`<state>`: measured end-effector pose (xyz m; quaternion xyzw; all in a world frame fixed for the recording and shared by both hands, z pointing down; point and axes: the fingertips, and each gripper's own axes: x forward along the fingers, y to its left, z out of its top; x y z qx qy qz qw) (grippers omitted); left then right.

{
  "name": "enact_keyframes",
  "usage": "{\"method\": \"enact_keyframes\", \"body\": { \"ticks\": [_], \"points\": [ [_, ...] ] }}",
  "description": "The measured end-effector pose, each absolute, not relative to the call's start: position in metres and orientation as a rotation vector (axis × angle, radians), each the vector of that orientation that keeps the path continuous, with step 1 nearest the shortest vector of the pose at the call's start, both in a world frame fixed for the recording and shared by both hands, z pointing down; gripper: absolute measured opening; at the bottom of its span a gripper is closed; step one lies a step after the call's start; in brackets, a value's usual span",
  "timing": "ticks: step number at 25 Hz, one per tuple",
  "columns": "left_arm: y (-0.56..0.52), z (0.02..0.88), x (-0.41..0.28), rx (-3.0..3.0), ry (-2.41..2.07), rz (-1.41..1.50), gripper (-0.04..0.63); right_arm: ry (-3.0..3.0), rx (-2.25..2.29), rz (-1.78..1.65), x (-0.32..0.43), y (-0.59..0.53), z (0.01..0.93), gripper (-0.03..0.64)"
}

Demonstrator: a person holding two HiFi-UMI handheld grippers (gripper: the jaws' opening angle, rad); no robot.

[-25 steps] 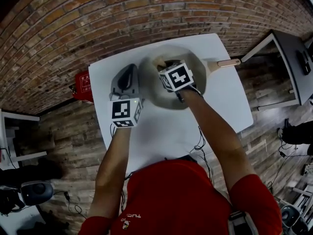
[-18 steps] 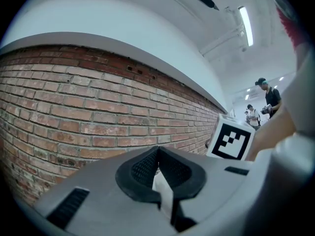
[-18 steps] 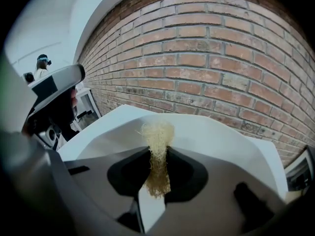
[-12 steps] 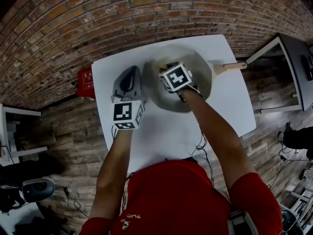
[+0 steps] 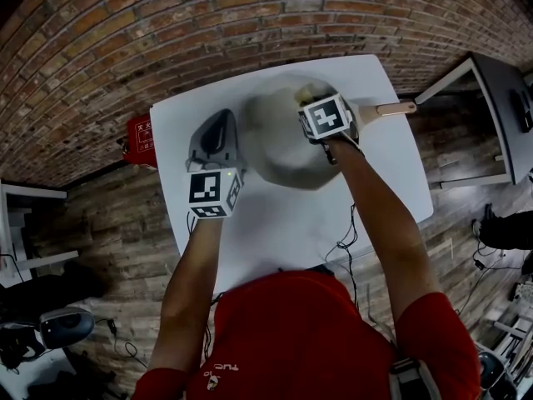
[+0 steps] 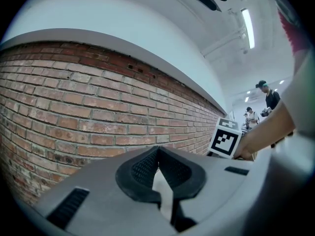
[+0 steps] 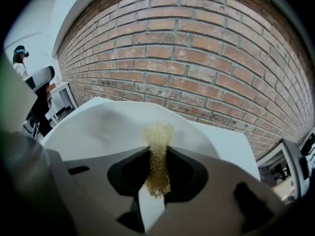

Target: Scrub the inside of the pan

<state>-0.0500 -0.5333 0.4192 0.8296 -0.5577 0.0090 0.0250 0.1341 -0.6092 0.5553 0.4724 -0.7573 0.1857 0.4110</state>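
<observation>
Since a moment ago the right gripper (image 7: 160, 162) has slid across the bowl of the pan (image 5: 279, 144) from its middle to the side nearest the handle (image 5: 393, 107). The pan is round, shallow and pale grey-beige with a smooth matte inside, and its straight handle has a light wooden look. It sits on the far half of the white bench (image 5: 250, 223), handle pointing right. The right gripper's dark fingers pinch a scouring pad (image 7: 158, 134) — a coarse, straw-yellow mesh strip whose frayed end reaches over the pan's inside. The left gripper (image 6: 157, 156) hangs just beside the pan's left rim; its ribbed black fingers are pressed together at the tips with nothing between them, and its view looks at the brick wall (image 5: 166, 40). Rough red brick stands behind the bench — worn wood planks make the floor (image 5: 108, 223), where a red box (image 5: 141, 142) lies by the bench's left edge.
</observation>
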Motion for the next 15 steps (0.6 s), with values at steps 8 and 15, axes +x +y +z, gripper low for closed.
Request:
{"method": "enact_keyframes", "body": {
  "ticks": [8,15],
  "points": [
    [-0.530,0.417,-0.058,2.554,-1.736,0.013,0.014,-1.989,1.036,0.430,0.091,-0.565,0.538,0.086],
    [-0.523,0.413,-0.054,2.570,-1.718,-0.003,0.014,-2.082,0.808,0.364,0.021,-0.522,0.536,0.086]
  ]
}}
